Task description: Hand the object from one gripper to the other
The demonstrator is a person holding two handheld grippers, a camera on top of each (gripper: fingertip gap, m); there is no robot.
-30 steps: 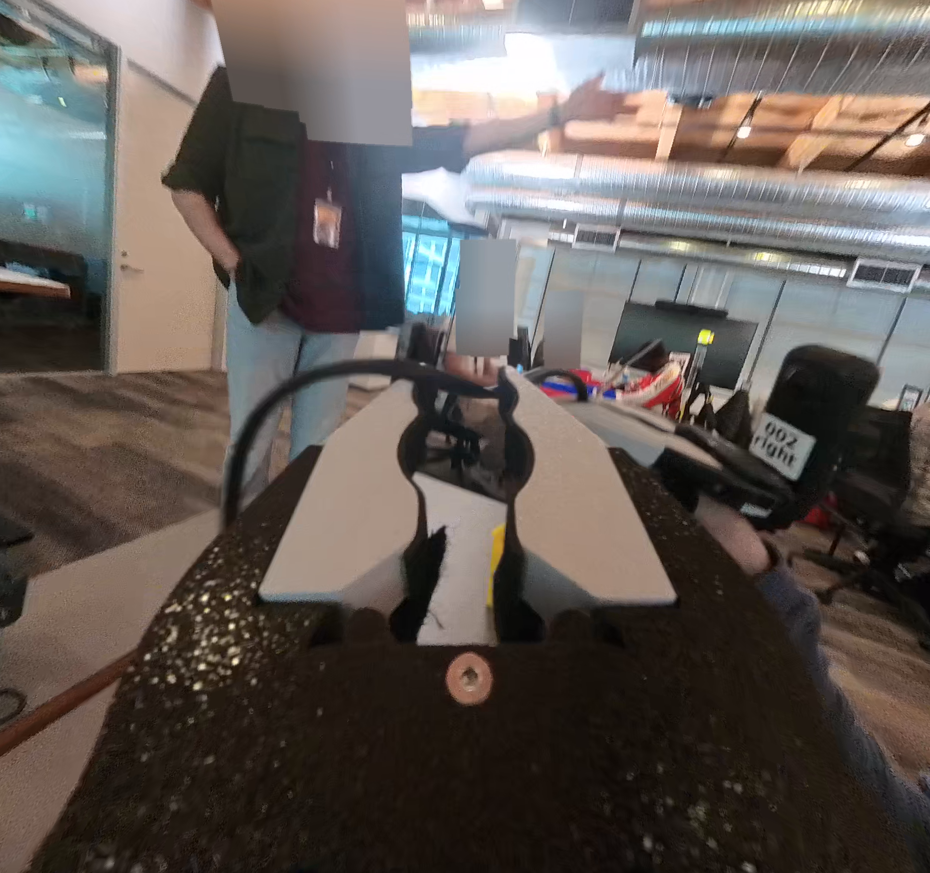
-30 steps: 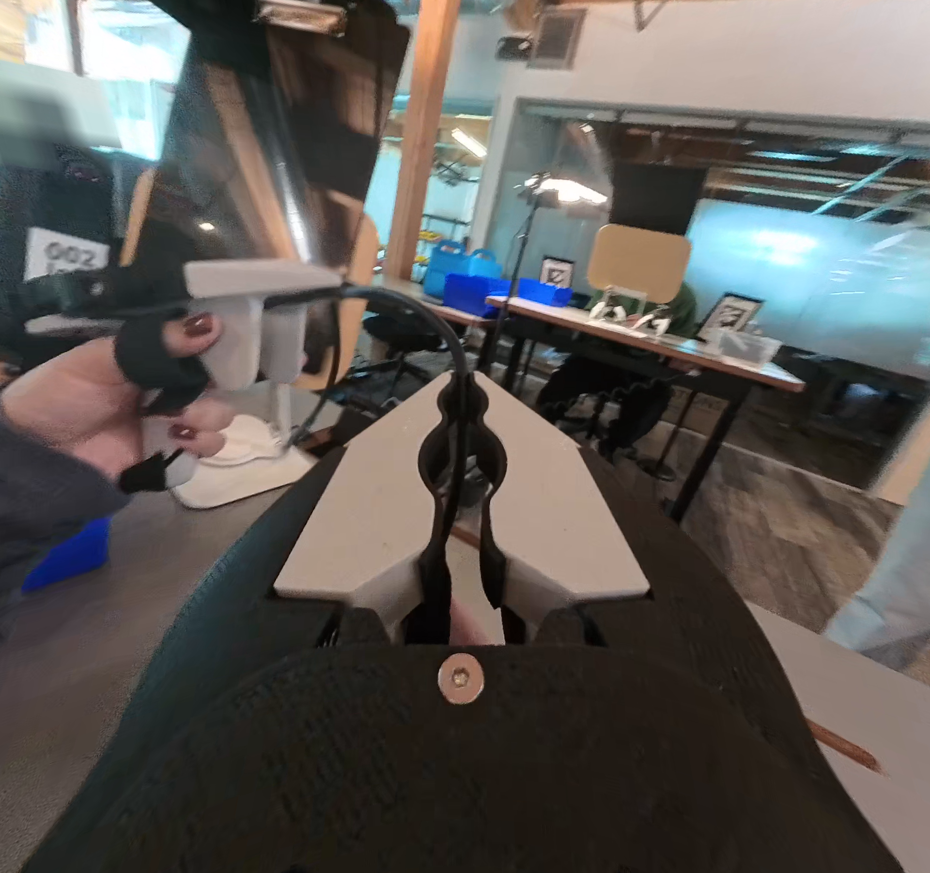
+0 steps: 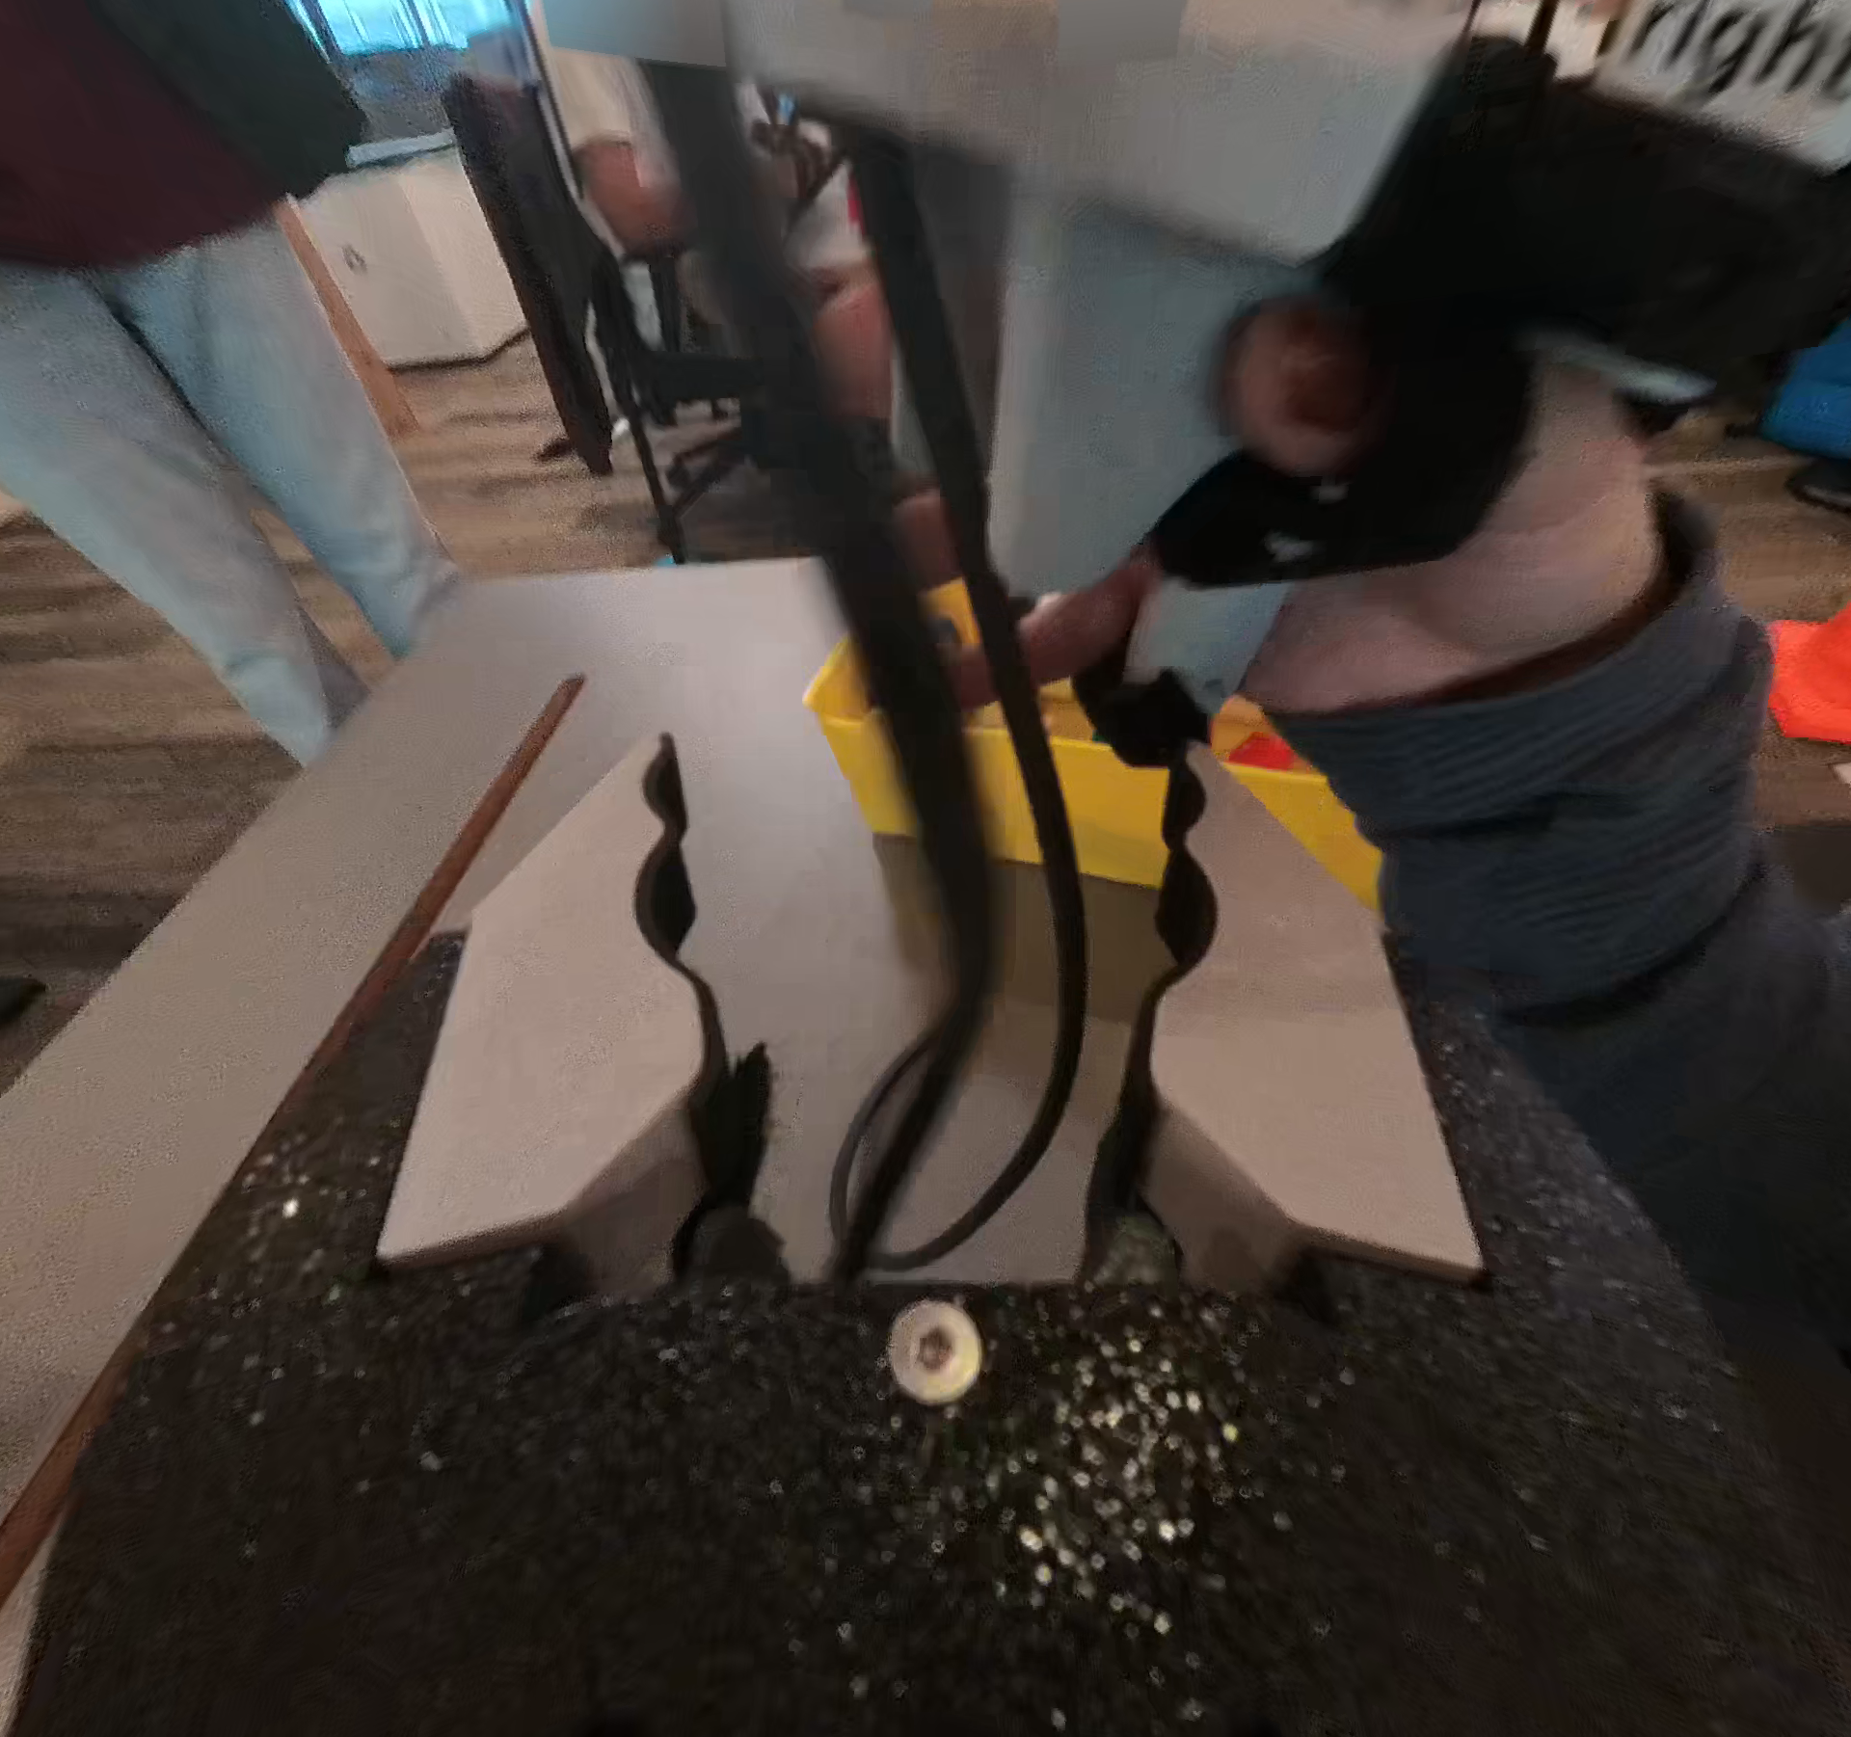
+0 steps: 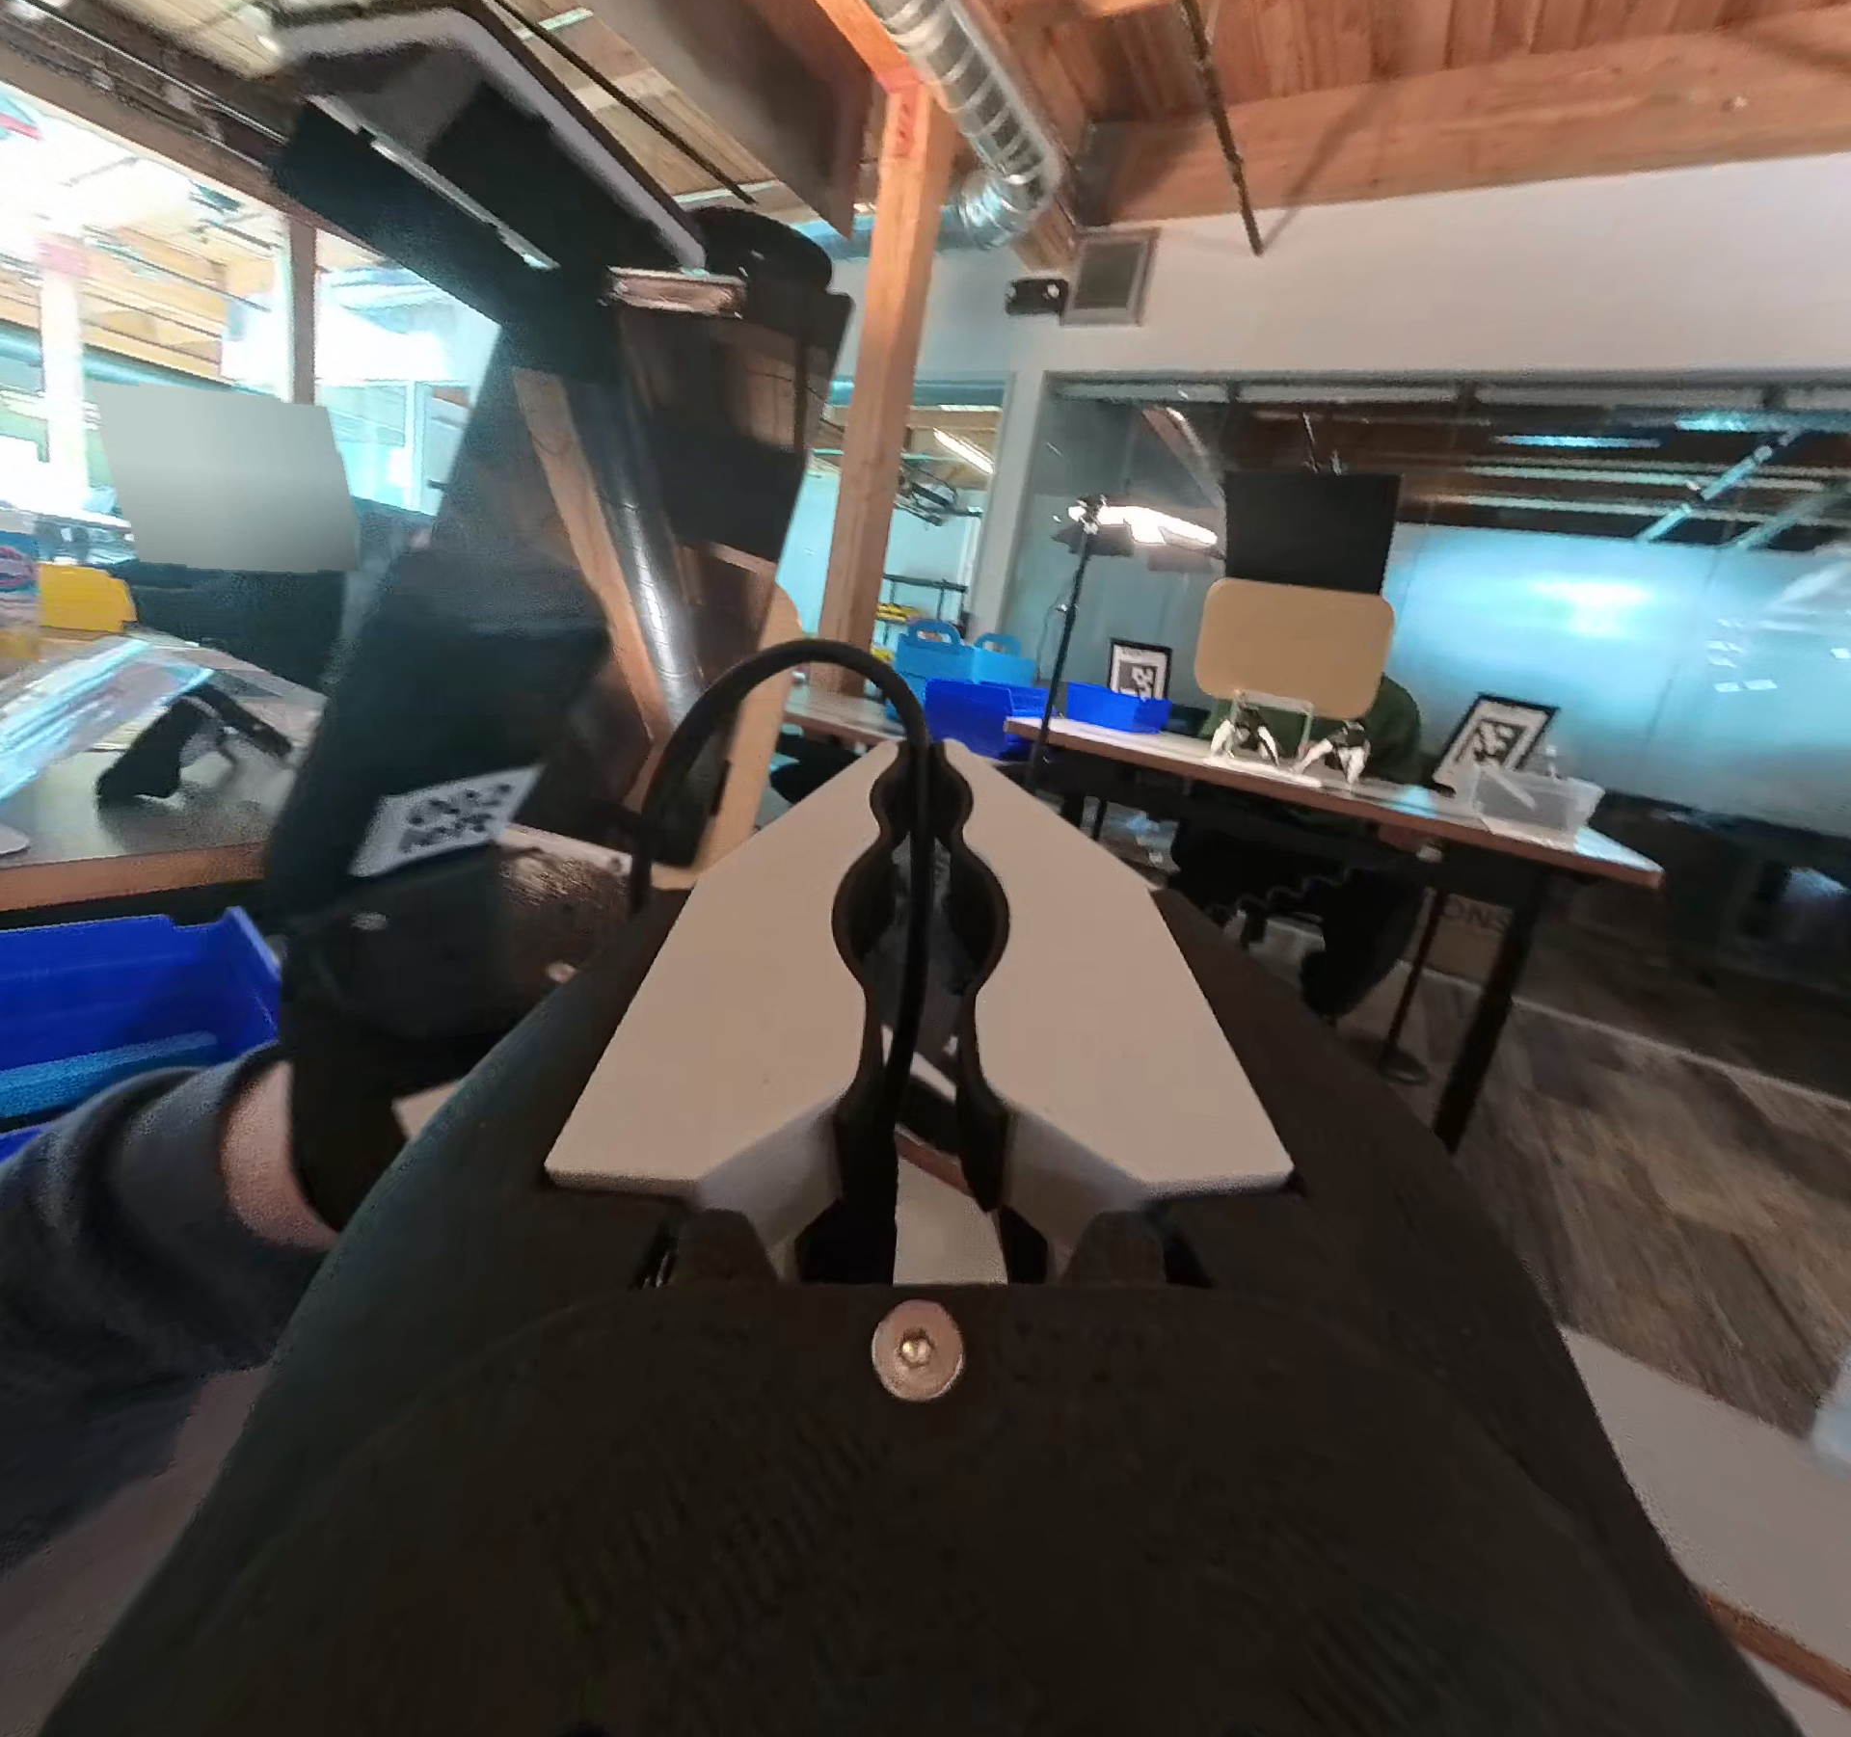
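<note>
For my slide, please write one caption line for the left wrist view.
Open left gripper over the grey table; black cable hangs between its fingers, yellow plastic bin beyond.

We note: cable (image 3: pixel 1042 888) hanging between the spread fingers of our left gripper (image 3: pixel 921 788); bin (image 3: pixel 1092 808) on the table (image 3: pixel 701 667) just ahead; our right gripper (image 4: pixel 916 768), above, closed on the cable; a person's legs (image 3: pixel 200 447) left of the table.
</note>
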